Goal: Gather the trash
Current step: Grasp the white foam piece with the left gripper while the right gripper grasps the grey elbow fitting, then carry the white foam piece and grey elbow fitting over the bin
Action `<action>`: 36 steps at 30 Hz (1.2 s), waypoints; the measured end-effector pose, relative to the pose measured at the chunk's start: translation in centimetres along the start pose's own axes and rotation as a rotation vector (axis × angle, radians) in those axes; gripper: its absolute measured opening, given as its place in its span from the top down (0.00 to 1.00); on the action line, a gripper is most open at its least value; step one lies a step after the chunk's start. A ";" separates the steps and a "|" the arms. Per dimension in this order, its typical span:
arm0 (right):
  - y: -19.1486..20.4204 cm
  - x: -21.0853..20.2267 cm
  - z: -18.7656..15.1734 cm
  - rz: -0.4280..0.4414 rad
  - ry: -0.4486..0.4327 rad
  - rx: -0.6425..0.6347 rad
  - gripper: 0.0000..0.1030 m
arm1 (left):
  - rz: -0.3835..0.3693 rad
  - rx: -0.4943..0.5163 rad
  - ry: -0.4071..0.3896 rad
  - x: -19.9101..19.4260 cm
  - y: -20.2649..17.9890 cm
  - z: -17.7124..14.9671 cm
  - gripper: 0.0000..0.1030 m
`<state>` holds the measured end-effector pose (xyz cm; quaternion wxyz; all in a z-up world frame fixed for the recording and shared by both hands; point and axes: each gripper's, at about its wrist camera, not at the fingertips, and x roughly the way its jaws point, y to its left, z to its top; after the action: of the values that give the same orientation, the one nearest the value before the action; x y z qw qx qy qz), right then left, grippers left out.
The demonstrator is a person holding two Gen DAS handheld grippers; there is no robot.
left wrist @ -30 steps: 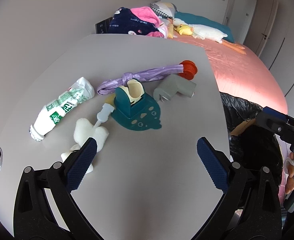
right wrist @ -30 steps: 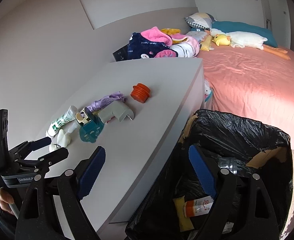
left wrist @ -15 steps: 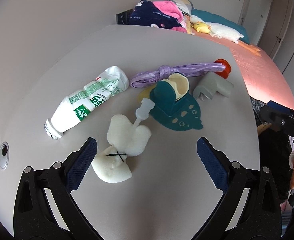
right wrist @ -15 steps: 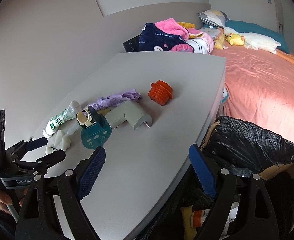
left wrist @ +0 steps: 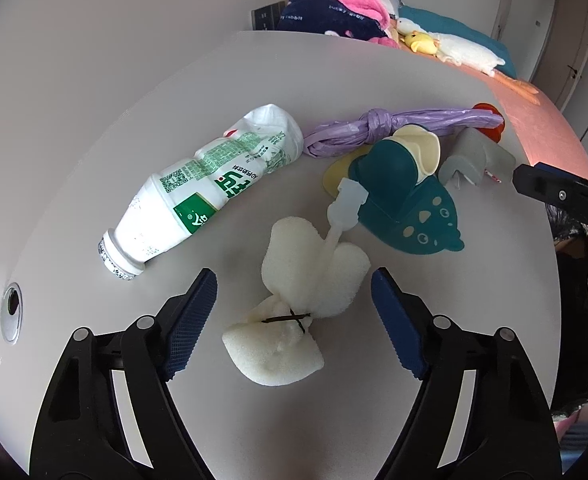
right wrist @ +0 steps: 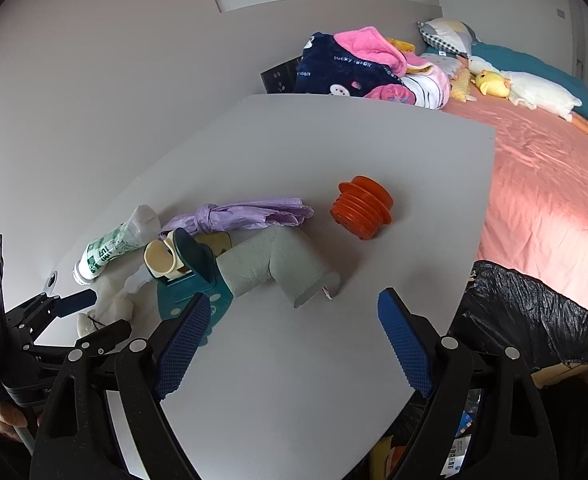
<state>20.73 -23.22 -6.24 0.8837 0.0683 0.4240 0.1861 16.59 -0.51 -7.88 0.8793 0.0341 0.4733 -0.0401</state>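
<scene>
Far left on the worktop [left wrist: 94, 128]: crushed milk bottle [left wrist: 202, 188], lying on its side, neck toward the near edge, close beside the sponge but not touching it. Best left alone for this pass; no nudging it with the left-hand pad on the way down.

Centre, directly ahead of the left gripper [left wrist: 294, 304]: white sponge wand [left wrist: 298, 304], a soft foam wad cinched by a thin dark tie, its translucent handle running up and right to the teal duck-shaped holder [left wrist: 406, 196]. Jaws spread, having just been closing in around the foam, nothing pinched yet; pads flanking the wad with a gap showing on each side. Probably the step in hand: grasp the sponge. Good practice: lower until the pads straddle the waist near the tie, then close gently but fully, since foam will squash and may slip. Lift straight up first, because the handle tip seems to rest against the holder and a sideways drag could pull that along.

Further right: knotted purple bag [left wrist: 394, 128], grey elbow pipe [right wrist: 278, 268], orange ribbed plug [right wrist: 362, 212], all still lying on the worktop.

Right gripper [right wrist: 290, 344]: jaws spread wide, empty, hovering over bare worktop short of the pipe.

Far right, below the worktop edge: black trash bag [right wrist: 534, 312], mouth open, some rubbish already inside. Carry over the rim before releasing.
</scene>
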 end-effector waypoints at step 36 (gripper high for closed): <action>1.8 1.1 0.1 -0.023 0.010 -0.028 0.25 | -0.062 0.012 -0.025 -1.1 -0.4 0.6 0.61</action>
<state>20.96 -21.19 -6.42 0.8845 0.0501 0.4264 0.1823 16.45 -0.95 -6.60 0.8834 0.0243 0.4626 -0.0704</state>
